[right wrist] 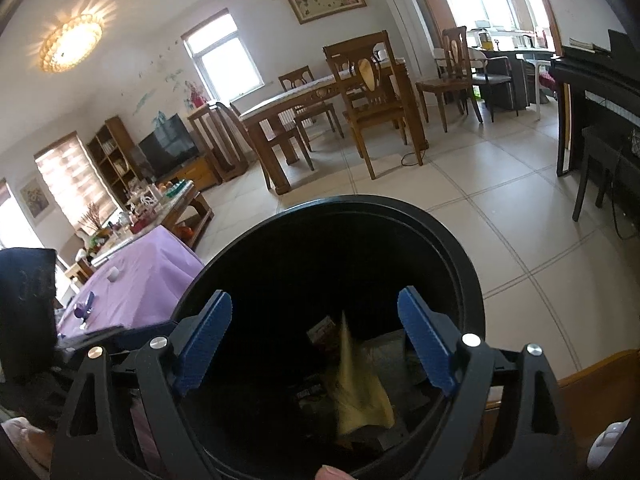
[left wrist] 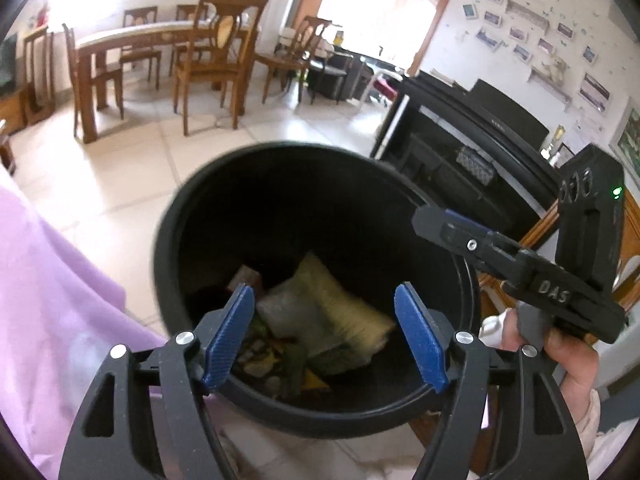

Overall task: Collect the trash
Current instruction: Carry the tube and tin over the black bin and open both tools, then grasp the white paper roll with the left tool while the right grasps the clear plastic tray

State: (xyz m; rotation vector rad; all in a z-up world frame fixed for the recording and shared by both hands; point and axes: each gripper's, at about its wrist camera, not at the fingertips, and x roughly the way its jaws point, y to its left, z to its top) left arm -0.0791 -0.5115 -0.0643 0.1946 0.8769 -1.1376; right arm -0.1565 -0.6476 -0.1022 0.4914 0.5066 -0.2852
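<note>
A round black trash bin (left wrist: pixel 188 216) stands on the tiled floor, right below both grippers; it also fills the lower right wrist view (right wrist: pixel 460 248). Inside lie a pale yellow wrapper (left wrist: pixel 340 300), a grey packet (left wrist: pixel 288 312) and other scraps. In the right wrist view the yellow wrapper (right wrist: pixel 356 384) is blurred inside the bin. My left gripper (left wrist: pixel 328 332) is open and empty over the bin's near rim. My right gripper (right wrist: pixel 316 344) is open and empty over the bin; it also shows in the left wrist view (left wrist: pixel 436 220) at the bin's right rim.
A table with a purple cloth (left wrist: pixel 48 288) stands left of the bin, with small items on it (right wrist: pixel 114 274). A black piano (left wrist: pixel 460 152) stands at the right. A wooden dining table and chairs (right wrist: pixel 332 96) stand farther back across the tiled floor (right wrist: pixel 520 216).
</note>
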